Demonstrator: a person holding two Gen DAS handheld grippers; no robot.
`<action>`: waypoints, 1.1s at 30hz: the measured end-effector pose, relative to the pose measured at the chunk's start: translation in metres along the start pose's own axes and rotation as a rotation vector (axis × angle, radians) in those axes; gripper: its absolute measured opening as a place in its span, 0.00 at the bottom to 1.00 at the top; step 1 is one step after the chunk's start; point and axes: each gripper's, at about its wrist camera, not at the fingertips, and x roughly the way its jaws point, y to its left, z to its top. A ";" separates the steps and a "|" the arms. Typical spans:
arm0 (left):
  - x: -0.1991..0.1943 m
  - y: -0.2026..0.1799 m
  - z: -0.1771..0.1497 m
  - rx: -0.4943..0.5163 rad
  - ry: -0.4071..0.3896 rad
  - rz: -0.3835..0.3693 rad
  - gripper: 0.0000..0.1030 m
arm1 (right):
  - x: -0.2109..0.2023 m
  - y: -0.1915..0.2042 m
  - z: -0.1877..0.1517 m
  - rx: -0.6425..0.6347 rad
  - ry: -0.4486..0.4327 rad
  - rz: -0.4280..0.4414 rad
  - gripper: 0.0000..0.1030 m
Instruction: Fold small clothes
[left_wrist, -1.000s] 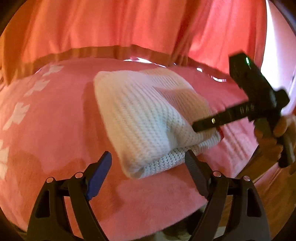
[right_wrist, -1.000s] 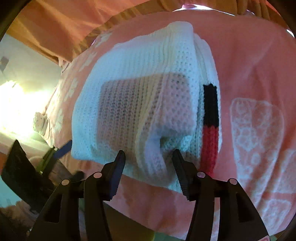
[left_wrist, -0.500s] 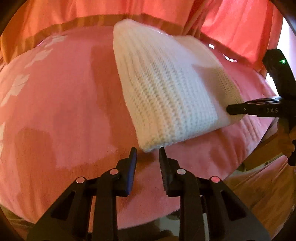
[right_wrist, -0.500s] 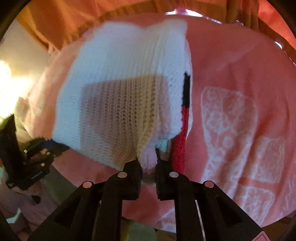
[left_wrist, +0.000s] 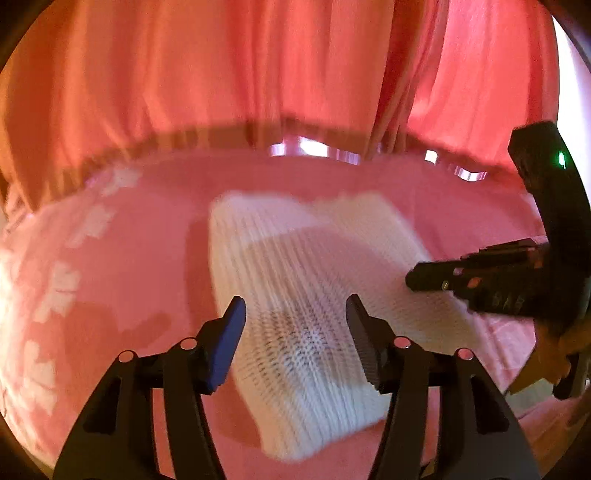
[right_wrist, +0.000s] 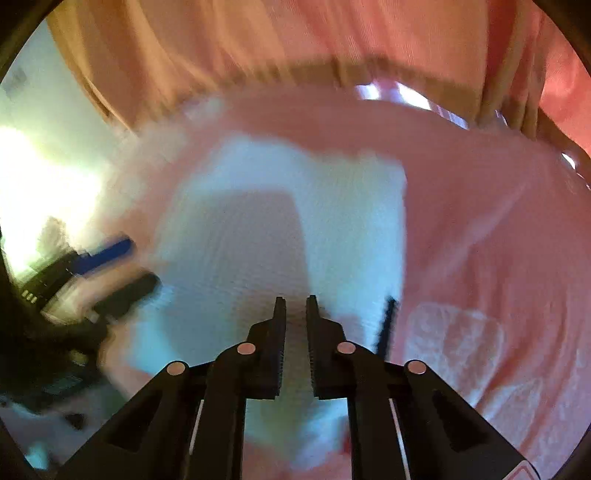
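A folded white knitted garment (left_wrist: 310, 295) lies on the pink blanket (left_wrist: 122, 288). My left gripper (left_wrist: 295, 325) is open above the garment's near edge, its jaws spread over the knit and holding nothing. In the right wrist view the garment (right_wrist: 266, 236) is blurred, with a black stripe (right_wrist: 386, 325) at its right edge. My right gripper (right_wrist: 295, 317) hovers over the garment with its jaws nearly together, a narrow gap between them, and nothing held. It also shows at the right of the left wrist view (left_wrist: 436, 277).
Red-orange curtains (left_wrist: 221, 74) hang behind the bed. The blanket has pale flower prints at the left (left_wrist: 55, 288) and a pale patch at the right (right_wrist: 454, 339). The left gripper appears blurred at the left of the right wrist view (right_wrist: 107, 266).
My left gripper has opened and moved forward over the garment. My right gripper let go of the garment's edge and lifted. The garment now lies flat on the blanket.
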 end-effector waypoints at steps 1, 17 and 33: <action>0.017 0.001 -0.004 -0.001 0.048 0.012 0.54 | 0.016 -0.010 -0.008 0.005 0.026 -0.015 0.01; 0.033 0.042 0.007 -0.226 0.075 -0.116 0.83 | 0.007 -0.075 0.004 0.271 0.007 0.160 0.65; 0.061 0.017 0.025 -0.191 0.177 -0.050 0.53 | 0.027 -0.062 0.010 0.328 -0.020 0.317 0.38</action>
